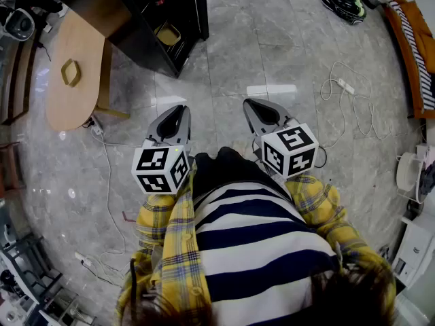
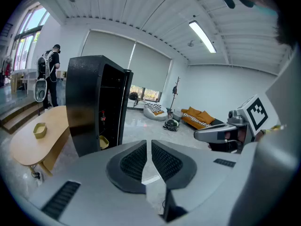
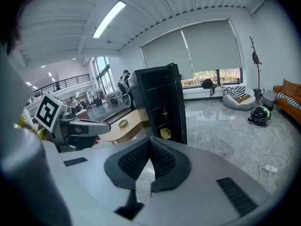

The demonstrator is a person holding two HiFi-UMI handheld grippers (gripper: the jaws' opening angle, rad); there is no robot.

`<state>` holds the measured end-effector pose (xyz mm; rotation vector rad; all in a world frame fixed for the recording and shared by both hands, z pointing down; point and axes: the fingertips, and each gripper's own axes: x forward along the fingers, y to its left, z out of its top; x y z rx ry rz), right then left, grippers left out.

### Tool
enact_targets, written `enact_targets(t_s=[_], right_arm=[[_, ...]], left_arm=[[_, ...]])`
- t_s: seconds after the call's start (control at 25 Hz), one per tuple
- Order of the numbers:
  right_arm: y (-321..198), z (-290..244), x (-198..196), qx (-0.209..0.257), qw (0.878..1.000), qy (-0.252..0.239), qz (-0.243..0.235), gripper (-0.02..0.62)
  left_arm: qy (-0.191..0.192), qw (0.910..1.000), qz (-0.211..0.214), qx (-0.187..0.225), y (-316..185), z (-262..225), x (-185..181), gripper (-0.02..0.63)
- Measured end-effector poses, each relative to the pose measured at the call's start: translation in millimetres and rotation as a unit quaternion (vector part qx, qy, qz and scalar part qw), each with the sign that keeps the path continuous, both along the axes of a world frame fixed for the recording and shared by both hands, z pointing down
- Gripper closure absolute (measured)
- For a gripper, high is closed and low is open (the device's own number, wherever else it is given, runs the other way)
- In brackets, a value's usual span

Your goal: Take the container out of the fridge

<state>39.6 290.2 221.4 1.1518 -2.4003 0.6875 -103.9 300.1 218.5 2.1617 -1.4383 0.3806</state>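
Note:
A black fridge point(image 1: 146, 26) stands ahead to the left with its door open; it also shows in both gripper views point(image 2: 89, 102) point(image 3: 157, 102). A yellow container point(image 1: 168, 34) sits on a low shelf inside the fridge point(image 2: 104, 141) point(image 3: 165, 133). Both grippers are held at waist height over the marble floor, well short of the fridge. My left gripper point(image 1: 178, 109) point(image 2: 149, 142) is shut but for a thin slit and holds nothing. My right gripper point(image 1: 253, 104) point(image 3: 150, 139) is shut, tips touching, also with nothing in it.
A rounded wooden table point(image 1: 64, 97) stands left of the fridge with another yellow container point(image 1: 70, 72) on it. White cables and a power strip point(image 1: 345, 85) lie on the floor to the right. Farther right are a helmet point(image 1: 345, 5) and an orange sofa point(image 1: 414, 46).

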Motion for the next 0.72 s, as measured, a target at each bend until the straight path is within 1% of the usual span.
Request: enact_targets(t_s=[0.2, 0.36, 0.52, 0.64, 0.72], right_arm=[[-7, 0, 11, -0.003, 1.0, -0.013, 0.0, 0.568], [-17, 6, 20, -0.003, 1.0, -0.008, -0.004, 0.568], [-32, 10, 26, -0.005, 1.0, -0.007, -0.014, 0.568], [-42, 12, 34, -0.004, 1.0, -0.008, -0.023, 0.568], [-48, 14, 40, -0.004, 1.0, -0.008, -0.027, 0.568]], left_arm=[[0.0, 1.0, -0.004, -0.004, -6, 3, 11, 0.561], [-0.001, 1.0, -0.004, -0.006, -14, 7, 20, 0.561], [-0.006, 1.0, 0.0, 0.005, -25, 7, 29, 0.561], [-0.003, 0.9999, -0.007, 0.015, -35, 5, 38, 0.563], [-0.006, 0.9998, -0.012, 0.014, -40, 7, 43, 0.568]])
